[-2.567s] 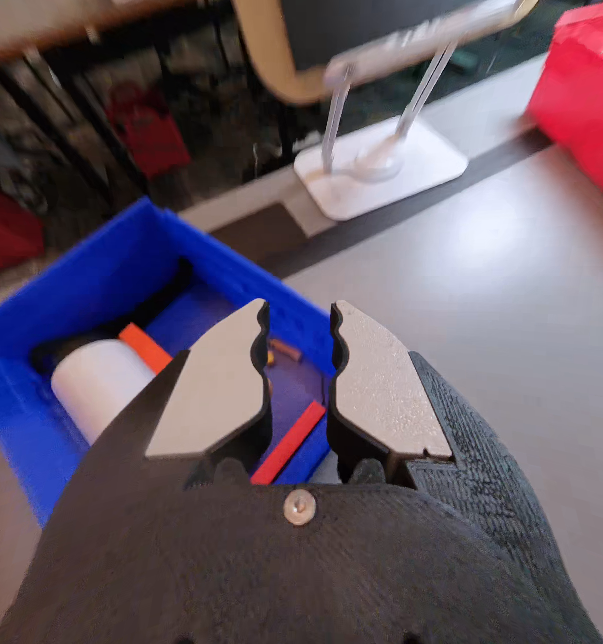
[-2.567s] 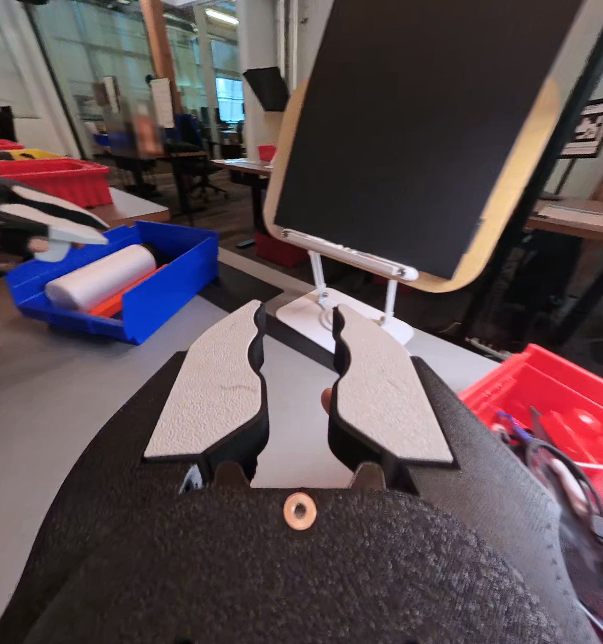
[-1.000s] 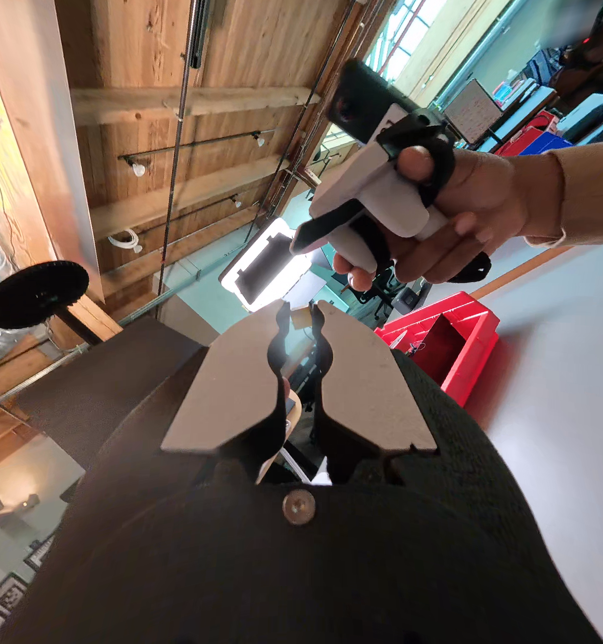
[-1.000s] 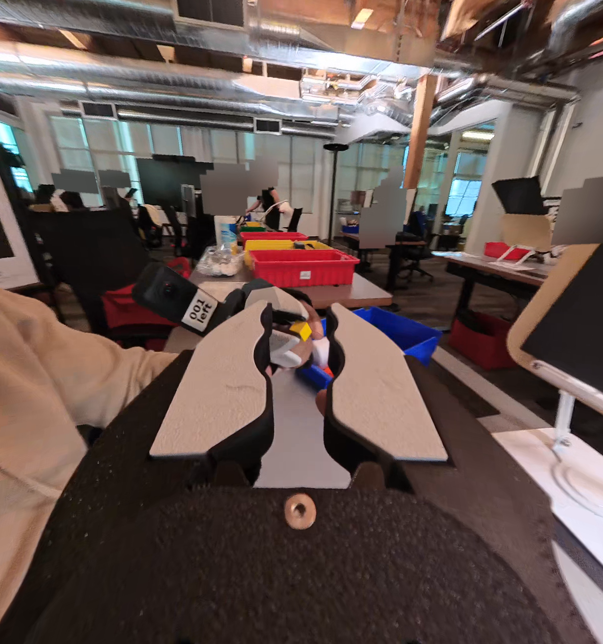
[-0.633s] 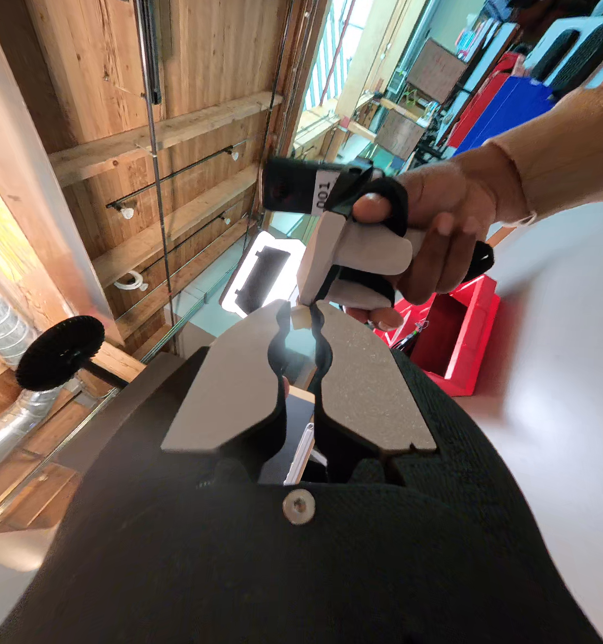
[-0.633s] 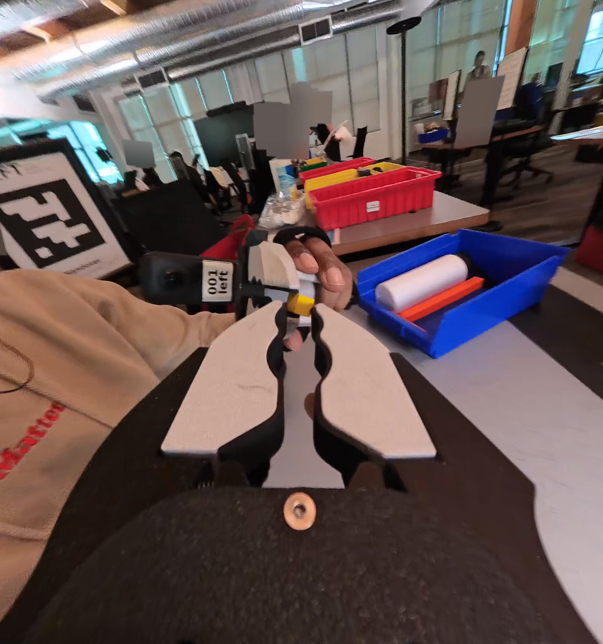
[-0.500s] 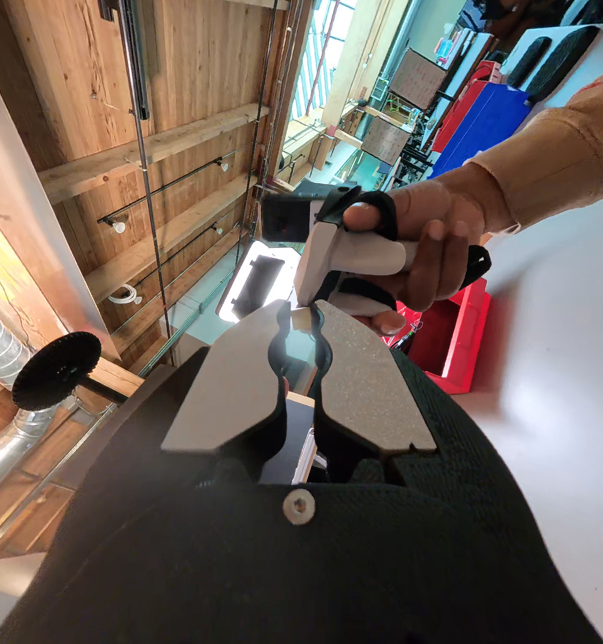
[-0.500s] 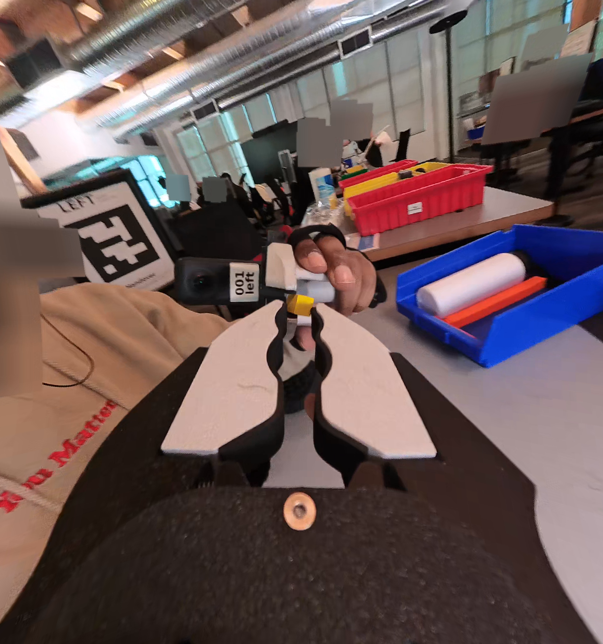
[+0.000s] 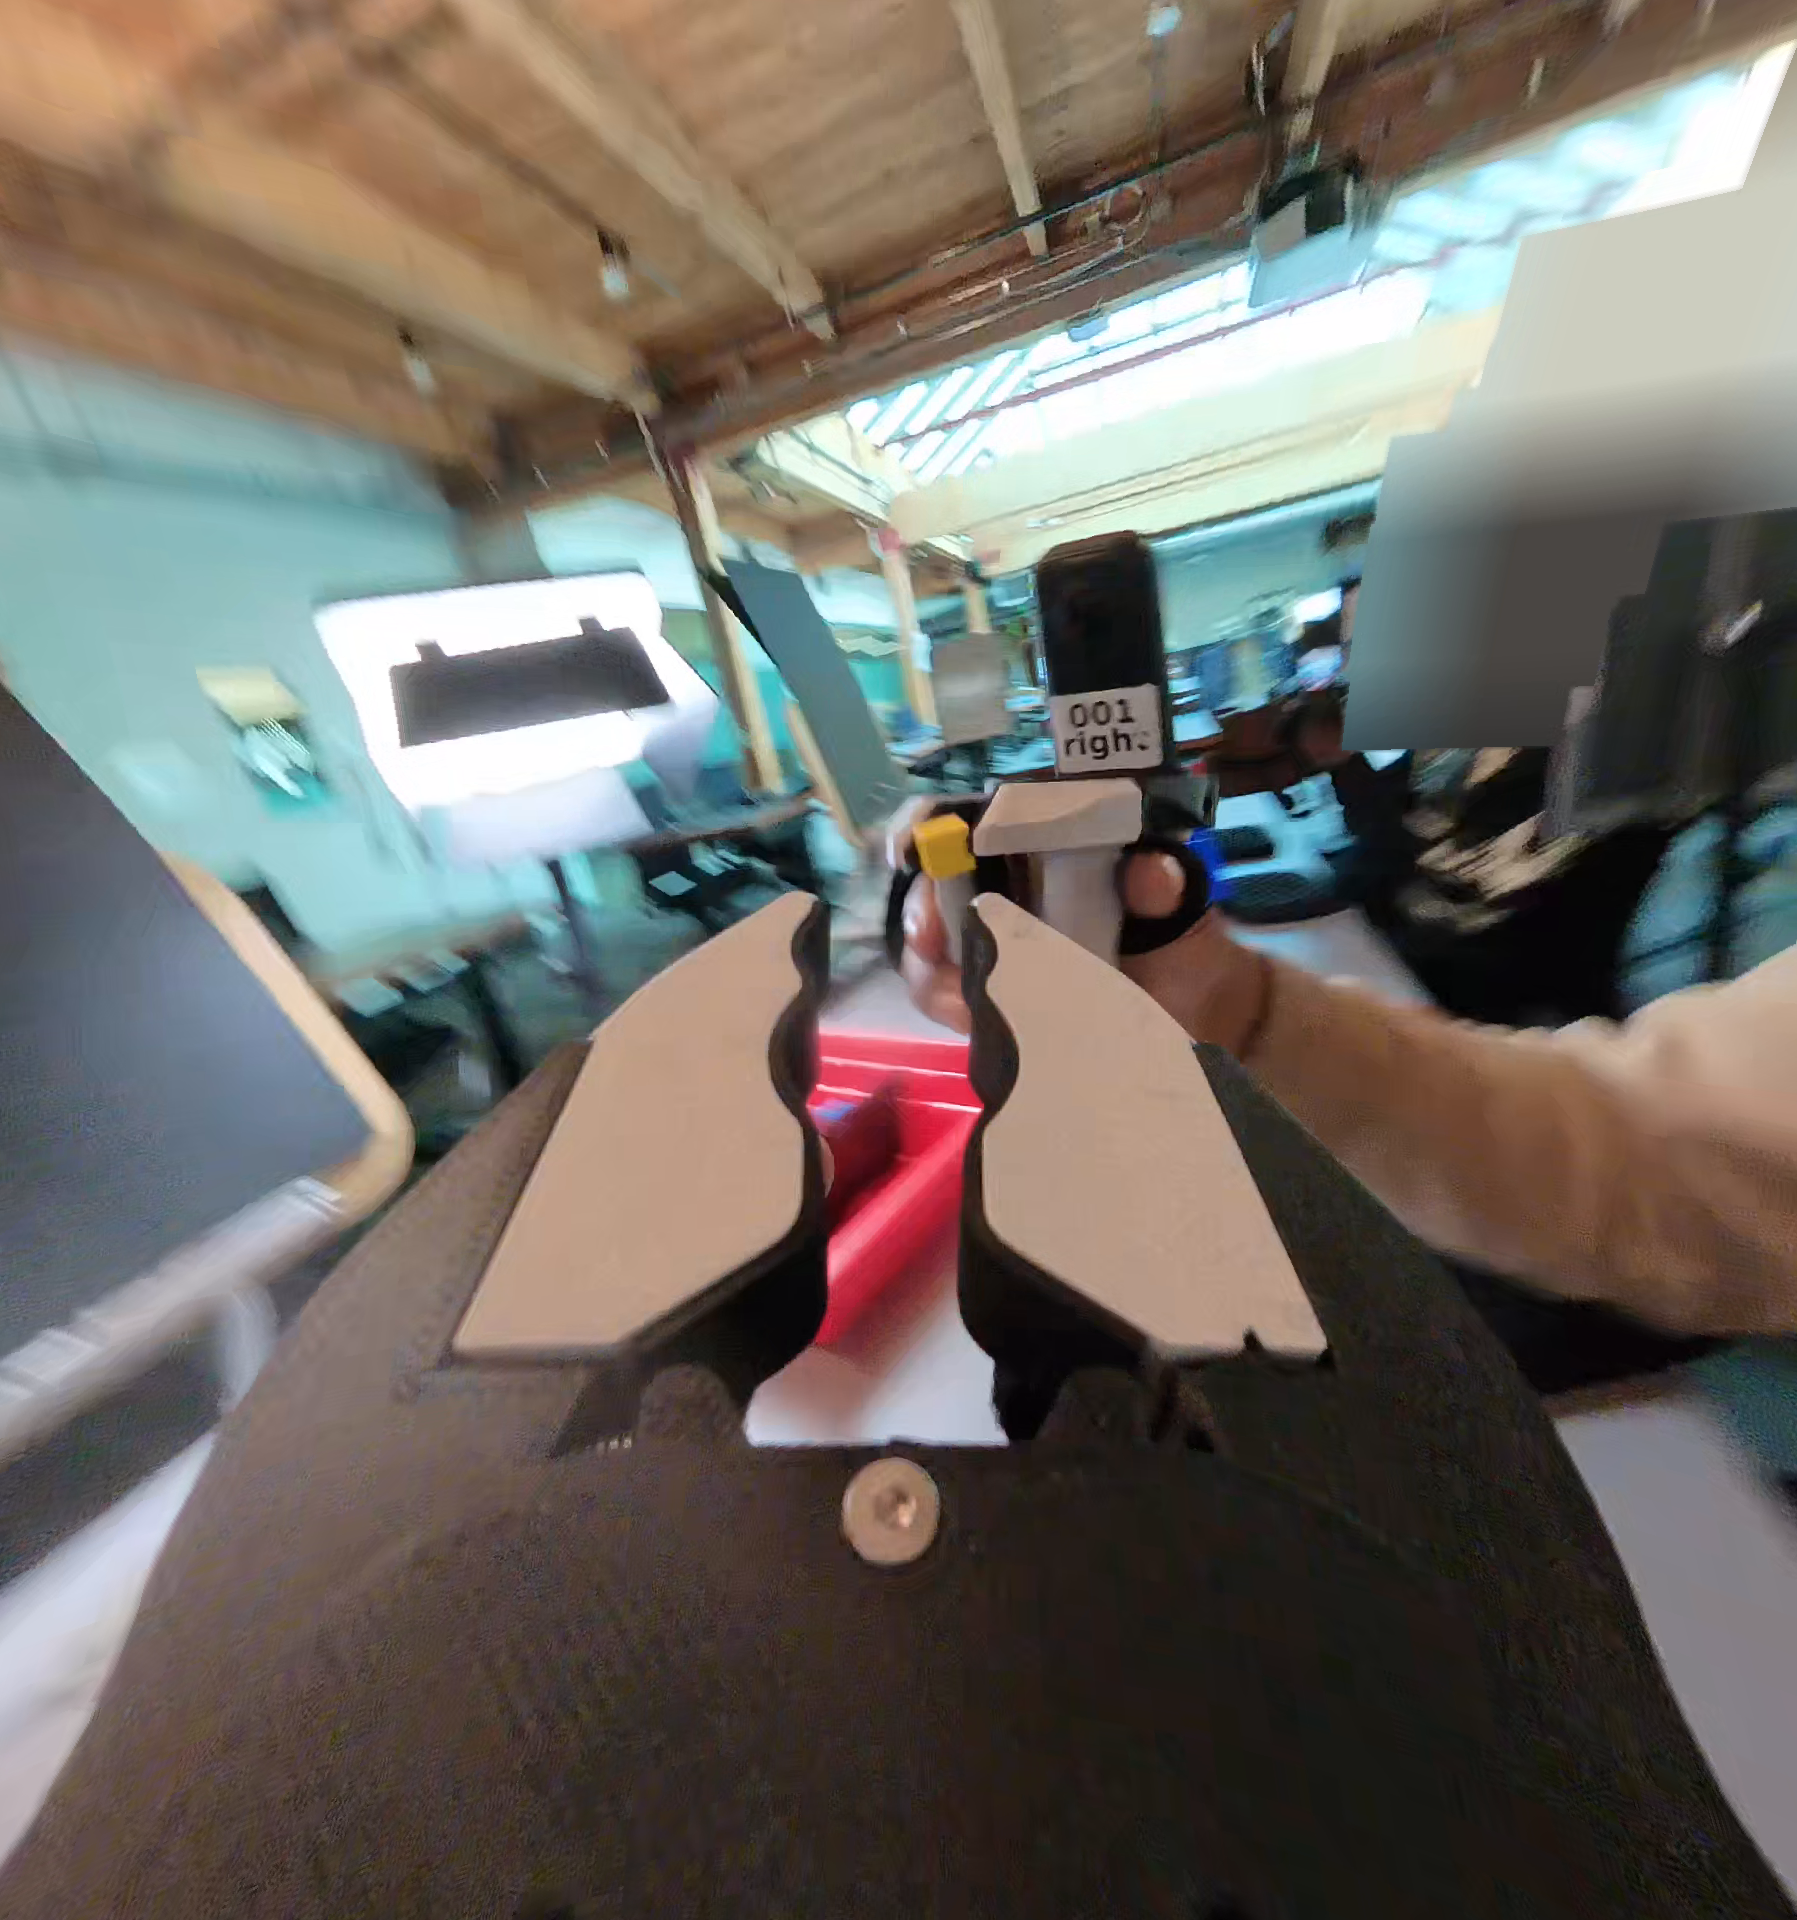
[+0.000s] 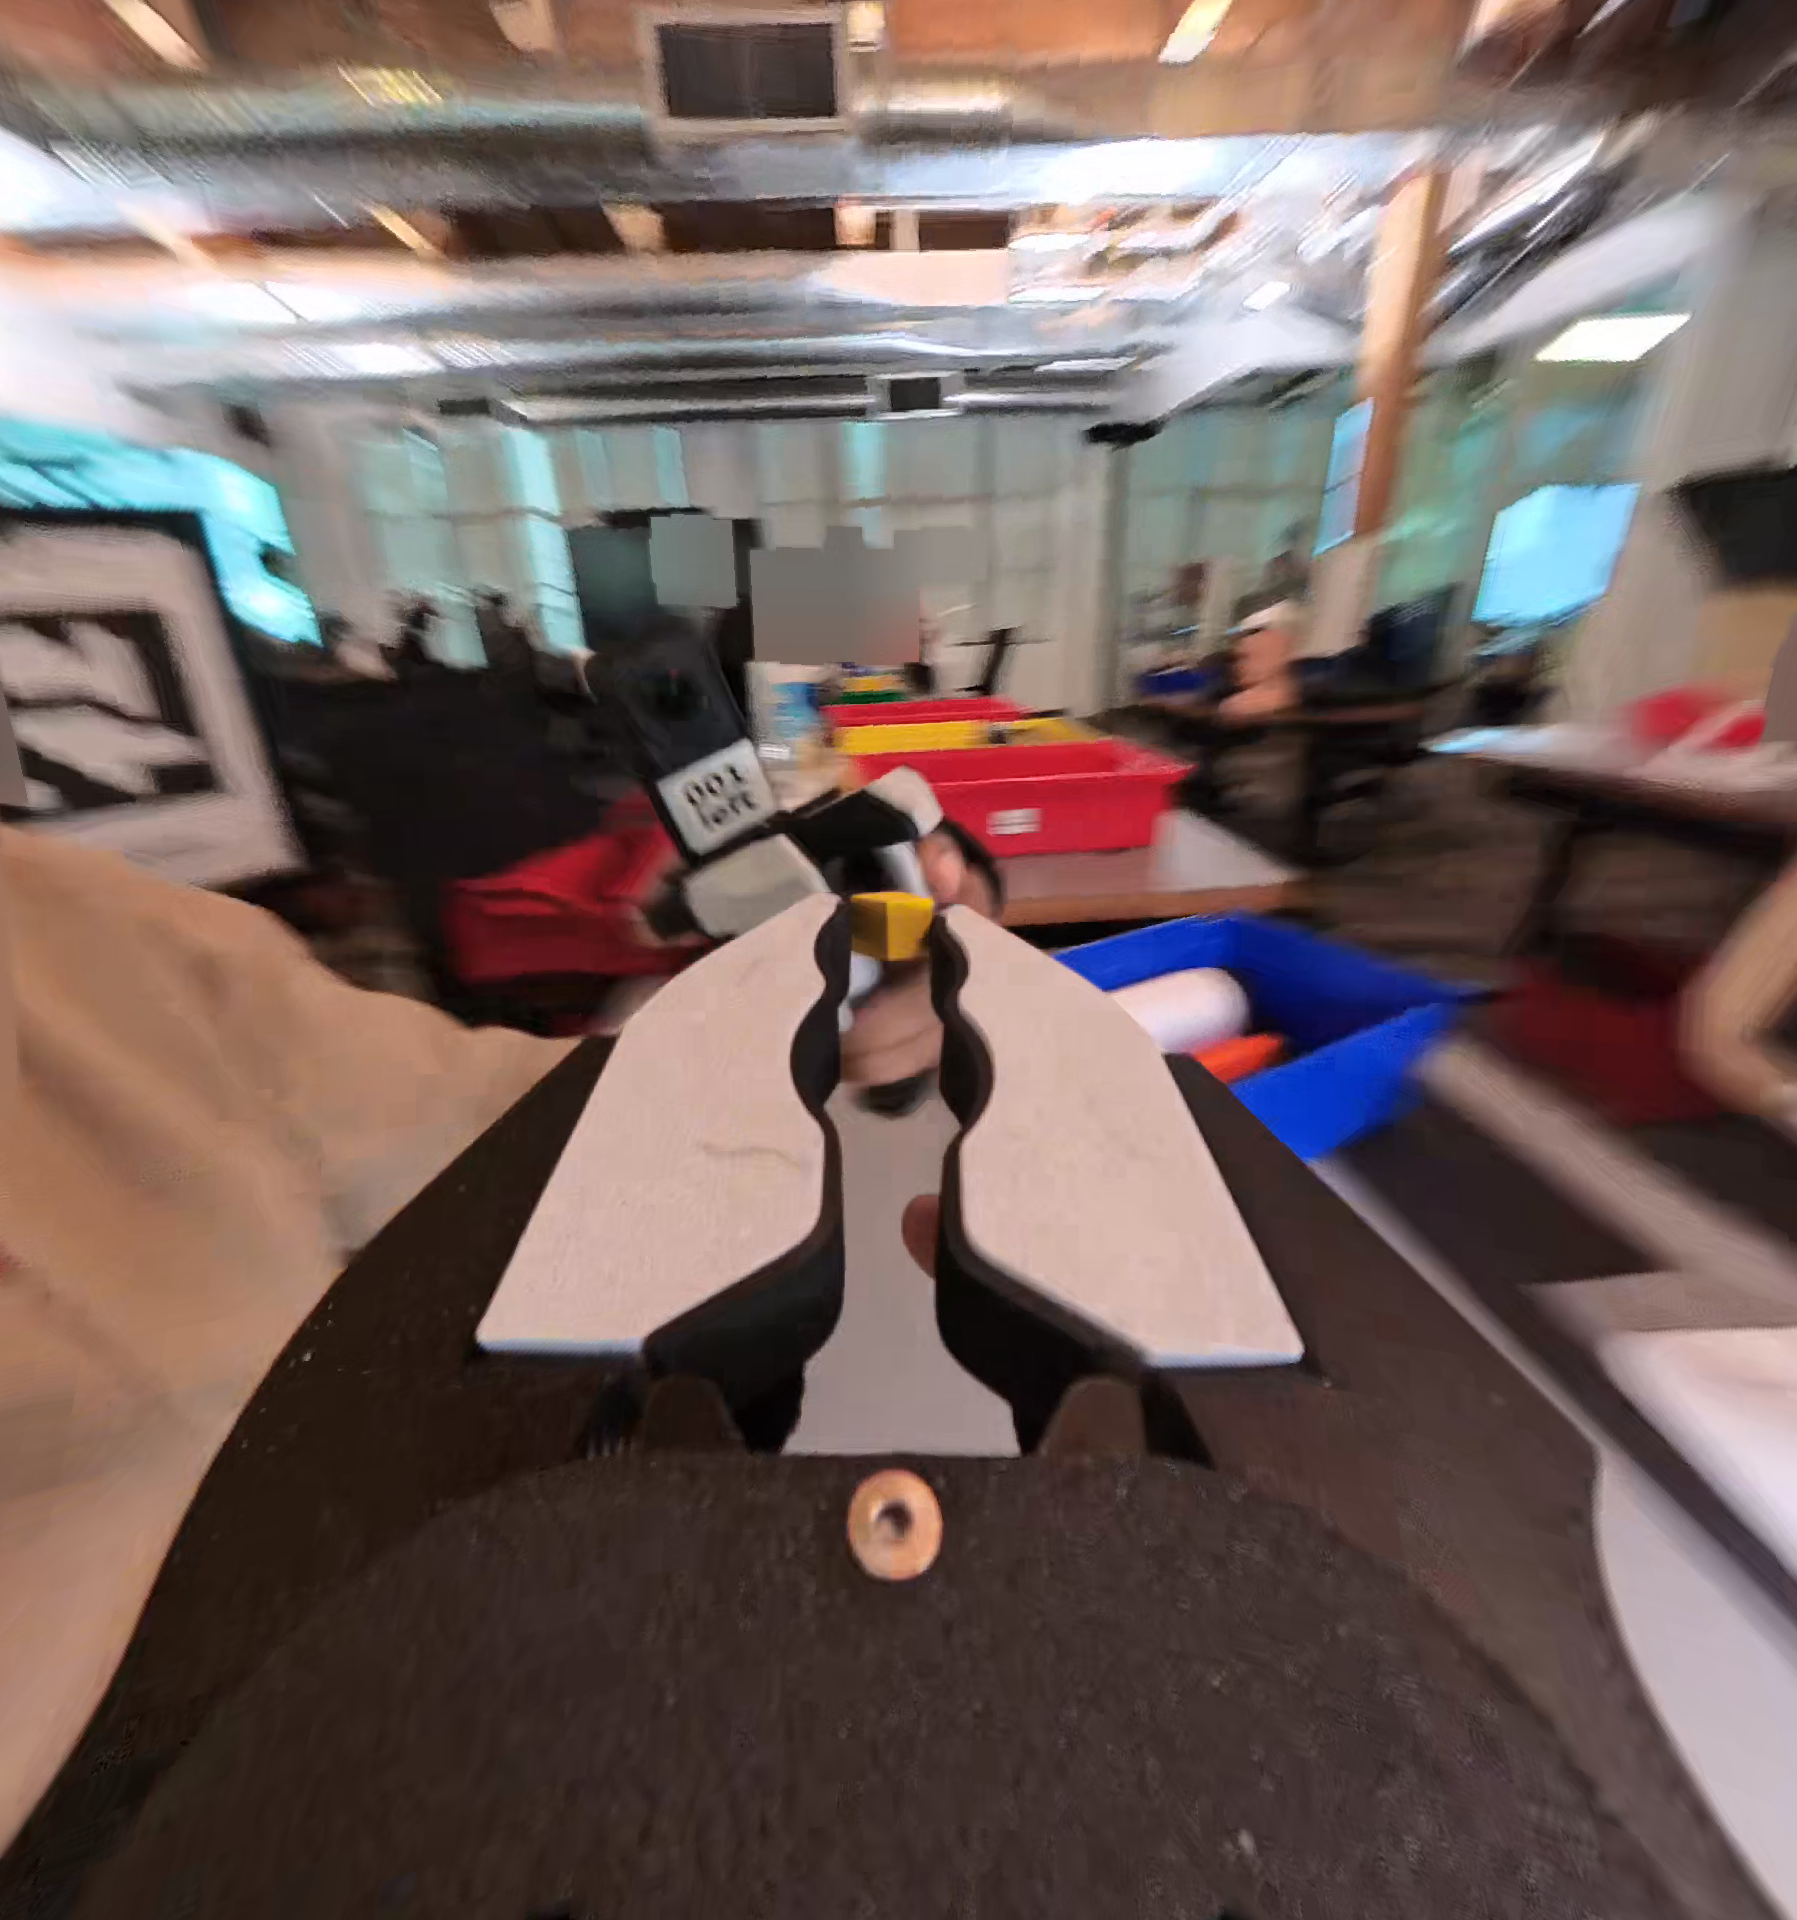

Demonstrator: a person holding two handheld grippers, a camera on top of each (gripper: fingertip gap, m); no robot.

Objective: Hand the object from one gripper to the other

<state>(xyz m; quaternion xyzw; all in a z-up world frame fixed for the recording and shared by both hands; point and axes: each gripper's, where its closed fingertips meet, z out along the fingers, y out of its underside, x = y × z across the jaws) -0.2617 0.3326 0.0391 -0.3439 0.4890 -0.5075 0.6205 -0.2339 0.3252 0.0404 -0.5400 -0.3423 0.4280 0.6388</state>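
A small yellow block (image 10: 889,928) sits between the fingertips of my right gripper (image 10: 886,920), which is shut on it and holds it in the air. In the left wrist view the block (image 9: 941,847) shows at the tip of the right gripper (image 9: 967,862), just beyond my left gripper's fingertips. My left gripper (image 9: 894,914) is open and empty, close in front of the block but apart from it. It also shows in the right wrist view (image 10: 821,847), just behind the block. Both views are blurred by motion.
A blue bin (image 10: 1330,1060) with a white cylinder (image 10: 1180,1008) and an orange stick stands on the grey table (image 10: 1704,1683). A red bin (image 9: 904,1164) lies below the left gripper. A dark board on a stand (image 9: 94,1039) is at its left. A person's beige sleeve (image 9: 1496,1122) reaches in.
My left gripper has let go of the yellow block and opened. My right gripper has shut on the block and holds it alone. Both grippers have swung level.
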